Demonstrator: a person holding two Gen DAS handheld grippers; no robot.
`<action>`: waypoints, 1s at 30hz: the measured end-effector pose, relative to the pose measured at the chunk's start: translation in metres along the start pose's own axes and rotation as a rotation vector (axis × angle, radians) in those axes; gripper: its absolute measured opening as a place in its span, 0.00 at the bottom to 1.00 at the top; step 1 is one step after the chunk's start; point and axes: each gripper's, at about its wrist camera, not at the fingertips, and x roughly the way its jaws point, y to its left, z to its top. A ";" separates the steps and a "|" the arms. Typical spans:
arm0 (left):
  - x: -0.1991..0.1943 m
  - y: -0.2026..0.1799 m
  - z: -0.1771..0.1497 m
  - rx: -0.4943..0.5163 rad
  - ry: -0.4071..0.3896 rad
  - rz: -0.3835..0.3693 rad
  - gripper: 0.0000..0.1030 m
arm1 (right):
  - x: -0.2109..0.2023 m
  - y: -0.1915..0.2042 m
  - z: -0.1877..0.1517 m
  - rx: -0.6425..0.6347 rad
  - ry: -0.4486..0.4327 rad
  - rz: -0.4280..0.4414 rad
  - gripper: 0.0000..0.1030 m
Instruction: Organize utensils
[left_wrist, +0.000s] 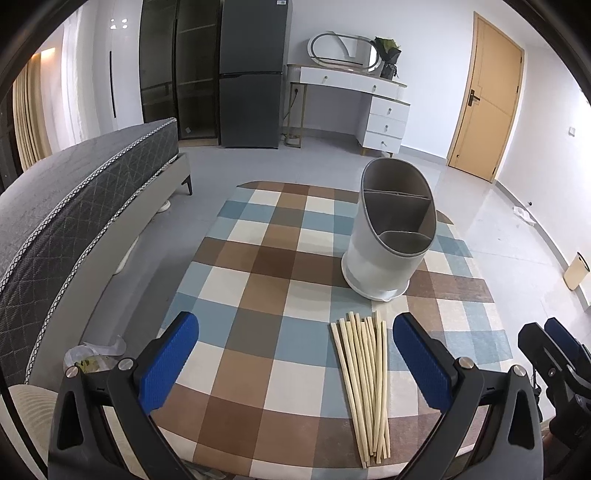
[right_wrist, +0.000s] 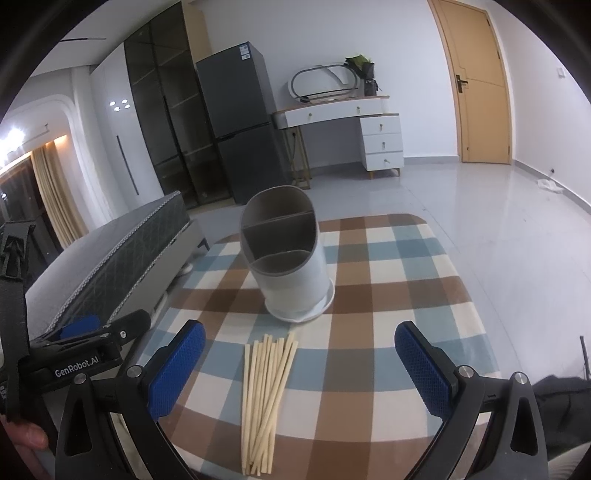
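Note:
A bundle of several pale wooden chopsticks (left_wrist: 365, 387) lies on the checked tablecloth (left_wrist: 258, 295); it also shows in the right wrist view (right_wrist: 264, 398). Behind it stands a white oval utensil holder (left_wrist: 388, 236) with grey divided compartments, empty, also seen from the right wrist (right_wrist: 288, 258). My left gripper (left_wrist: 295, 354) is open and empty, with the chopsticks just inside its right finger. My right gripper (right_wrist: 300, 362) is open and empty, above the near part of the bundle. The right gripper shows at the left view's right edge (left_wrist: 554, 354).
The table is covered by the brown, blue and cream checked cloth (right_wrist: 388, 295). A grey bed (left_wrist: 74, 206) stands to the left. A dark fridge (left_wrist: 251, 74), a white dressing table (left_wrist: 354, 99) and a wooden door (left_wrist: 487, 99) are at the back.

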 end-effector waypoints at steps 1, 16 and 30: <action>0.000 0.000 0.000 -0.004 0.002 -0.003 0.99 | 0.000 0.000 0.000 0.001 0.001 0.002 1.00; 0.000 0.002 0.000 0.005 0.000 0.000 0.99 | 0.000 0.000 -0.001 0.001 0.002 0.001 1.00; 0.002 0.004 -0.001 -0.002 0.012 -0.007 0.99 | 0.000 0.000 0.000 0.006 0.001 0.007 1.00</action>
